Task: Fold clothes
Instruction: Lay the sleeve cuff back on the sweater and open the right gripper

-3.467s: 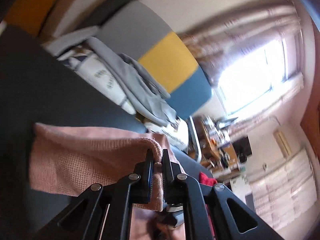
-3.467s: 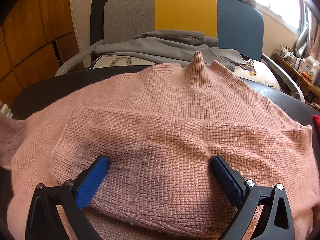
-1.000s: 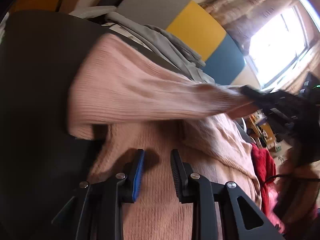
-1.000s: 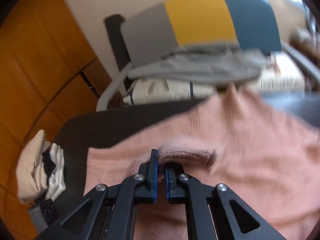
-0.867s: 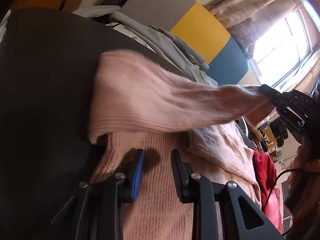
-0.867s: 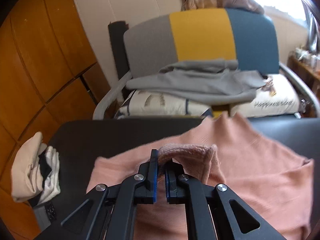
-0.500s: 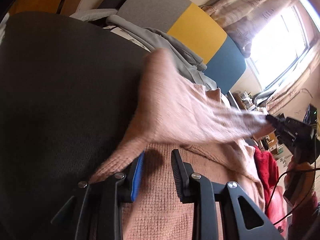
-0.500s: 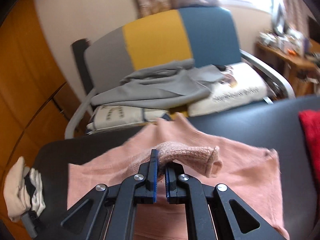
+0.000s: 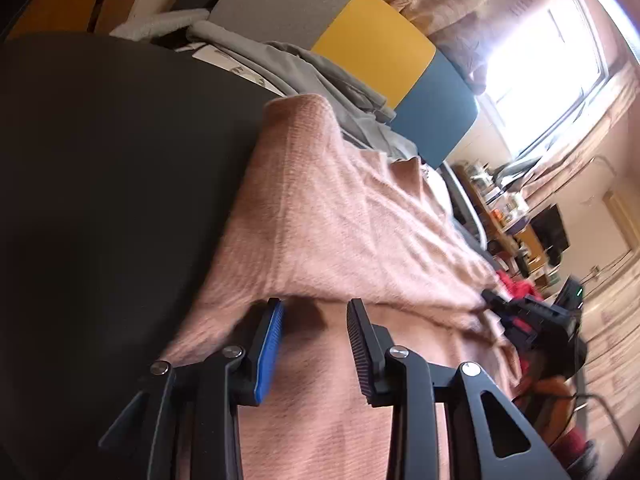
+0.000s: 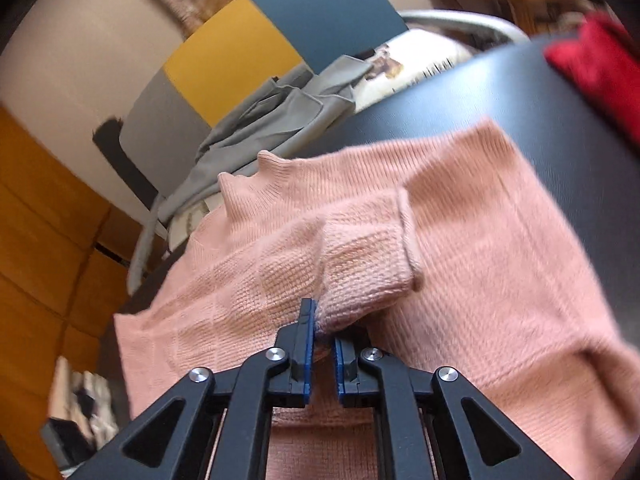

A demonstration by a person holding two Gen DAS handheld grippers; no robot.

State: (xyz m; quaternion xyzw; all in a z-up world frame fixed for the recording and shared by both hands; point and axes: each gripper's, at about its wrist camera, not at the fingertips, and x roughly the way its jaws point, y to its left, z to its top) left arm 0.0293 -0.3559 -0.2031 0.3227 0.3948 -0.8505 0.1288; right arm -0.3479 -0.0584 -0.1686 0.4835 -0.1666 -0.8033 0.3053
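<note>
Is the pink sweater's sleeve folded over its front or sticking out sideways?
Folded over. The pink knitted sweater's sleeve lies across its front, cuff near the middle, with its end between the right tool's opening jaws.

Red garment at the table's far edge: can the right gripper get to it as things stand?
Probably not yet. The right gripper has the pink sweater's cuff between its opening jaws, and the red garment lies well off to the side; bare table between them.
</note>
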